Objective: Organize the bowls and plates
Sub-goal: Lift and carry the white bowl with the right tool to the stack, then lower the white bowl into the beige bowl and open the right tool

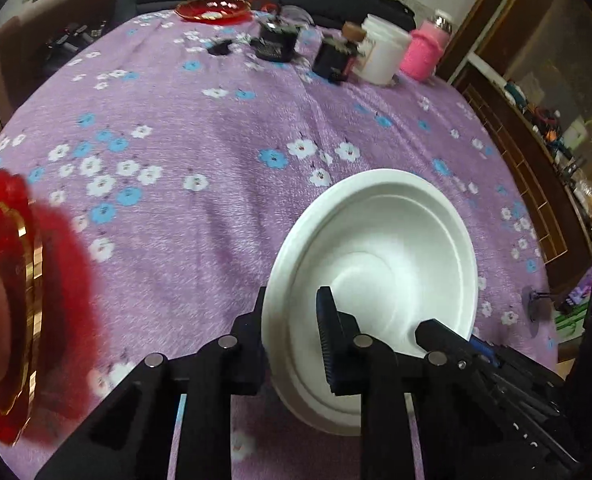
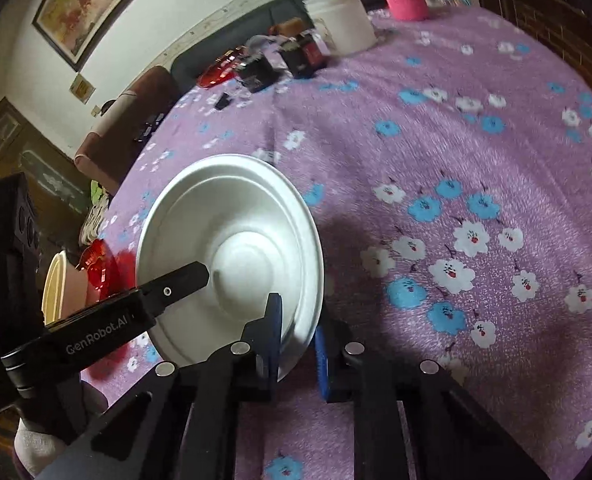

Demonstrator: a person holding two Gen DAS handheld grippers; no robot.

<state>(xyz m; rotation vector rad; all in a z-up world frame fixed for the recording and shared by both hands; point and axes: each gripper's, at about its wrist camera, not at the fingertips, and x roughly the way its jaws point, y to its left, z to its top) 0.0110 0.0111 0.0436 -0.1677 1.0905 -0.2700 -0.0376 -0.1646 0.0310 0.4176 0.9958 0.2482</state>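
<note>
Two grippers hold the same white bowl (image 1: pixel 371 280), so the sorting looks to be in its middle and not near its end. At the far left of the left wrist view a red plate with a gold edge (image 1: pixel 20 300) lies on the purple flowered bench (image 1: pixel 200 120), with something pale on it (blurred, I cannot say what). Moving right, the left gripper (image 1: pixel 292 312) has its jaws pinching the near rim of the white bowl, one finger outside the wall and one inside. The bowl is tilted with its opening toward the camera, low and right of centre in this frame. In the right wrist view the bowl sits at lower centre-left, and the right gripper (image 2: pixel 297 328) has its jaws pinching the other side of the rim. A second red plate (image 1: pixel 214 9) rests at the top of the left wrist view, well apart from the first one. My judgement: the bowl has no final place yet, and the red plates are not gathered together. Most of the task is left.
</note>
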